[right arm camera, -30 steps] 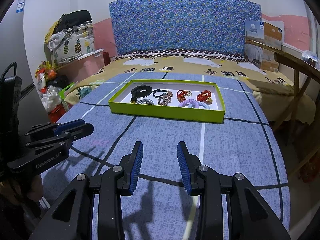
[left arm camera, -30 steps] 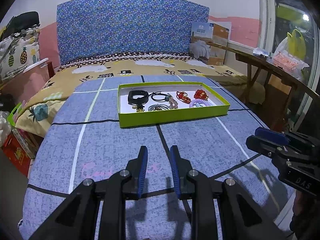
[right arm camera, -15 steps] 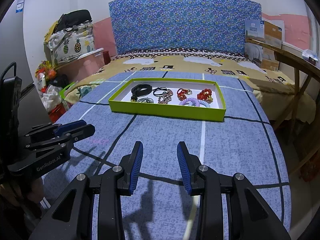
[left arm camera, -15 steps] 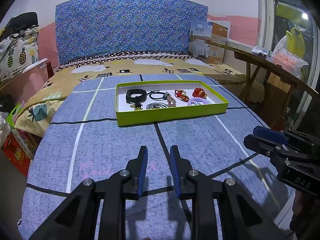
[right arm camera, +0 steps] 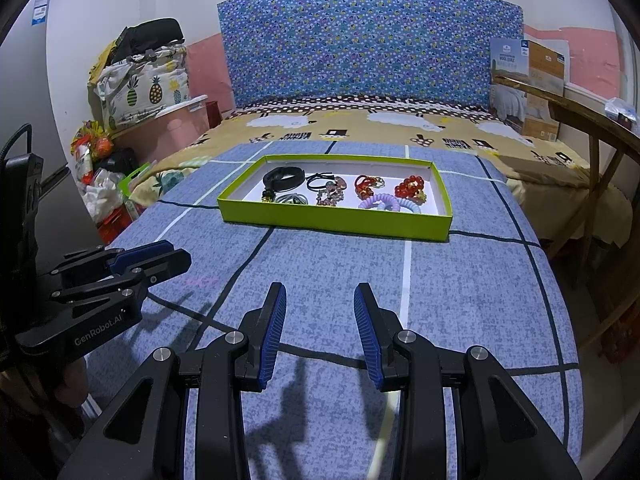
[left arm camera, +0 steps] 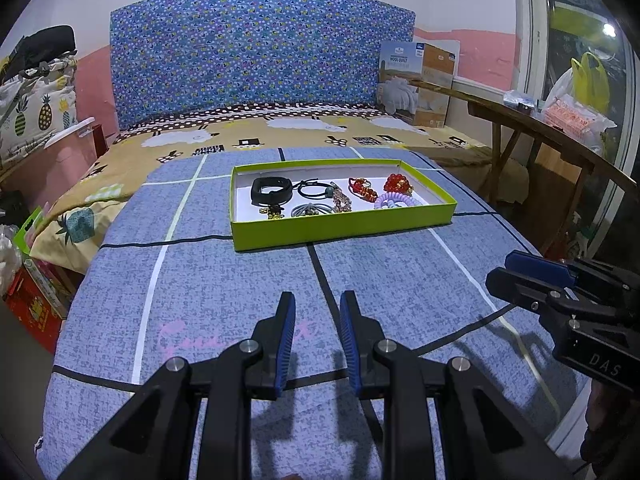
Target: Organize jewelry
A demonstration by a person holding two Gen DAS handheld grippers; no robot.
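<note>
A lime-green shallow box [left arm camera: 344, 230] [right arm camera: 332, 222] lies on the blue bed cover, ahead of both grippers. It holds a black band [left arm camera: 271, 190] [right arm camera: 282, 178], black hair ties [left arm camera: 314, 190], a grey tie [left arm camera: 314, 210], a beaded piece [left arm camera: 341, 200], red ornaments [left arm camera: 398, 183] [right arm camera: 410, 190] and a lilac coil tie [left arm camera: 394, 201] [right arm camera: 386, 202]. My left gripper [left arm camera: 317, 316] is open and empty, low over the cover. My right gripper [right arm camera: 320, 304] is open wider and empty. Each shows in the other's view, the left [right arm camera: 120, 268] and the right [left arm camera: 560, 292].
A blue patterned headboard [right arm camera: 372, 44] stands behind the bed. A wooden table [left arm camera: 560, 132] runs along the right side with bags on it. Cardboard boxes [right arm camera: 528, 84] sit at the back right. Bags and a pink bin [right arm camera: 168, 120] stand left of the bed.
Both grippers have eased slightly towards the box, which sits a little lower in both views. Both stay open as before.
</note>
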